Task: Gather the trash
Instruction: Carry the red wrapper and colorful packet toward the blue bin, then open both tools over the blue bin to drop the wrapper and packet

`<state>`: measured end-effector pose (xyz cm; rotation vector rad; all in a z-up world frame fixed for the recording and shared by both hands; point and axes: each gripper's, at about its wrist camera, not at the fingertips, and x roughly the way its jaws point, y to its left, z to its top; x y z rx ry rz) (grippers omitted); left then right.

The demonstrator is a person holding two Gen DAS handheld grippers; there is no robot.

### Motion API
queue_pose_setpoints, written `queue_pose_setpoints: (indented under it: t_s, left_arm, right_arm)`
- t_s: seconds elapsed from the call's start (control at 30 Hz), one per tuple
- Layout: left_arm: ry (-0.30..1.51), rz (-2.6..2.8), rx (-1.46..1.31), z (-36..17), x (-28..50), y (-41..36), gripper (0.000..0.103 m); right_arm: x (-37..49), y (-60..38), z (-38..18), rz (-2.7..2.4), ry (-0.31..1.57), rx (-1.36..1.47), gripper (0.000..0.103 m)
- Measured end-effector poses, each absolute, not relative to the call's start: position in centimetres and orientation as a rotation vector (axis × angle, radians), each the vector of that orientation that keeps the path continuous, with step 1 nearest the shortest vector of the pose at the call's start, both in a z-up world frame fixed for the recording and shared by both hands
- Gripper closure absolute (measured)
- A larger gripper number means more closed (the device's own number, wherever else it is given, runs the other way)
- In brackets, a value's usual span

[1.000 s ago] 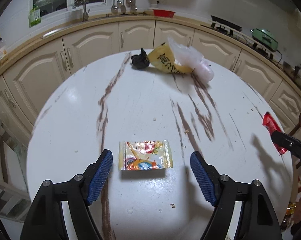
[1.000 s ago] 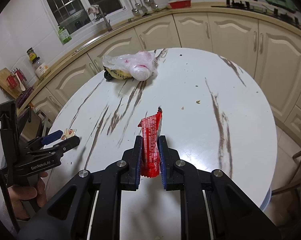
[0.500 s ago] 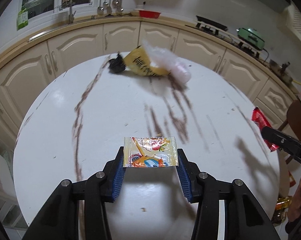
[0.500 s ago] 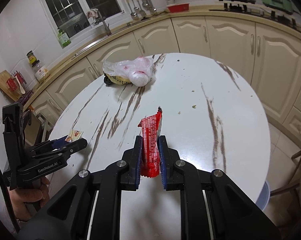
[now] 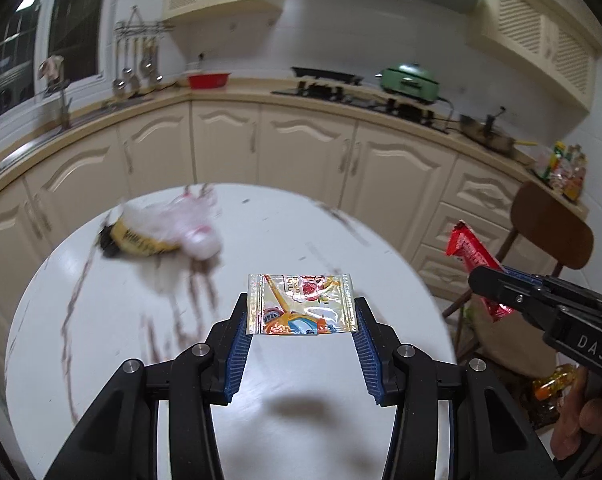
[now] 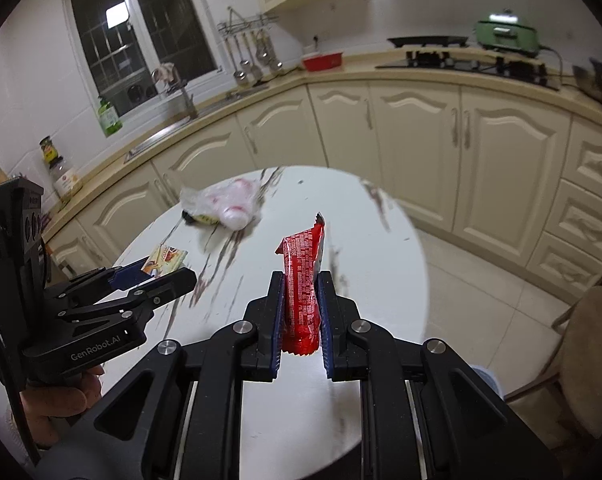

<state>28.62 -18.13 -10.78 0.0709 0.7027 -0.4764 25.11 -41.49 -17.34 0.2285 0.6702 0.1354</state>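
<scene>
Carrying two pieces of trash clear of the table looks like the step in hand. The left gripper (image 5: pixel 301 322) has its jaws drawn in on a flat, square snack packet (image 5: pixel 301 304), glossy foil with a crimped edge and a bright cartoon print, pinched by its two side edges and held level above the near edge of the round table (image 5: pixel 101 360). The right gripper (image 6: pixel 300 312) has its jaws nearly together on a red wrapper (image 6: pixel 303 280), a long, narrow, crinkly sleeve with small white print, standing upright between the pads, its torn top sticking up; it hangs over the table's near edge toward the right side.

At the far left edge of the table a loose heap is left: a thin, translucent white plastic bag (image 5: pixel 185 228) bunched over a yellow packet (image 5: pixel 141 242) and something small and black that I cannot make out. The tabletop is smooth white with dark brown veins like marble.

No bin shows in either view, so the next move probably calls for finding one and keeping both grips firm on the way. The foil packet, held only by its edges, could buckle or slip if the squeeze eases. Afterwards the far heap still needs gathering.
</scene>
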Motion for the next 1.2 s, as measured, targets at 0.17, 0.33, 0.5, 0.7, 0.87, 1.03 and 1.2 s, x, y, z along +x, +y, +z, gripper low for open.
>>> queue_pose_setpoints:
  t_s: [0.17,0.33,0.5,0.7,0.87,1.03,1.2]
  left_arm:
    - [0.669,-0.579,0.099,-9.5,27.4,-23.2,0.059]
    - [0.696,-0.67,0.125,-10.5,26.9,-28.3,0.059]
    - [0.752,-0.762,0.177,-12.7,25.8,-34.4,0.059]
    - [0.841,-0.829,0.242,-16.3,25.4,-39.9,0.059]
    - [0.92,-0.837,0.291,-19.1,26.8,-44.1,0.059]
    - [1.004,-0.839,0.334,-22.1,29.8,-49.0,0.059]
    - [1.083,-0.822,0.379,-24.8,33.5,-54.1,0.058]
  right_arm:
    - [22.5,-45.3,-15.8,0.048,0.633,0.241,0.088]
    - [20.5,-49.6,-15.9,-0.044,0.629,0.284,0.088]
    - [18.9,-54.0,-17.7,-0.137,0.658,0.338,0.088]
    - [17.3,-59.8,-22.3,-0.229,0.735,0.435,0.088]
    - [16.7,-63.4,-27.3,-0.257,0.807,0.519,0.088]
    - [16.7,-65.7,-32.1,-0.271,0.877,0.588,0.088]
    - [16.9,-67.3,-35.7,-0.281,0.933,0.643,0.087]
